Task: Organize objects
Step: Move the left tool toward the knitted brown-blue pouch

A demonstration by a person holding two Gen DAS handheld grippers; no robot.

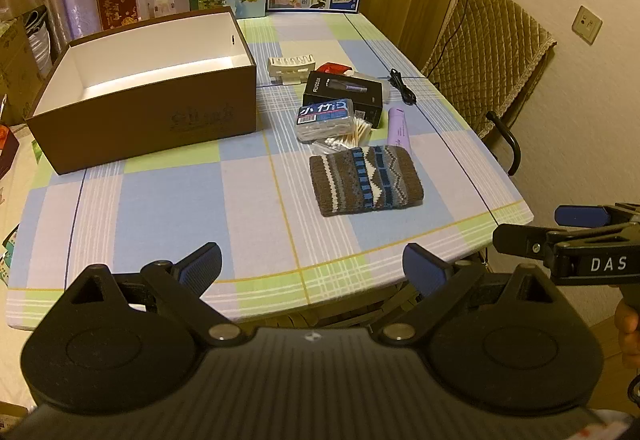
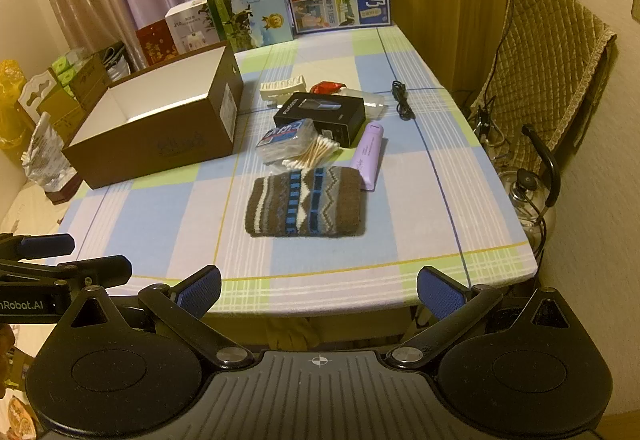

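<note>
Both grippers hung above the near edge of the counter (image 1: pixel 168 207), tipped down toward it. The left gripper (image 1: pixel 312 266) had its fingers spread wide with nothing between them, and the right gripper (image 2: pixel 319 290) was just the same, wide and empty. The things to tidy lay in a small heap on the right half of the counter. Nearest was a knitted pouch (image 2: pixel 306 201), which looked soft and light, so a pinch on its near edge would probably squash it but hold. Just behind it were loose cotton swabs (image 2: pixel 314 153) beside a clear swab box (image 2: pixel 286 139); the box looked slippery and easy to crack. A purple tube (image 2: pixel 370 155) touched the pouch's right side and would likely roll. A black box (image 2: pixel 322 115) behind them looked stiff and easy to grip by its sides. The big brown box (image 1: pixel 148 91) stood open and empty on the left, its walls tall enough that things would have to go up and over. There was plenty of bare counter in front.
</note>
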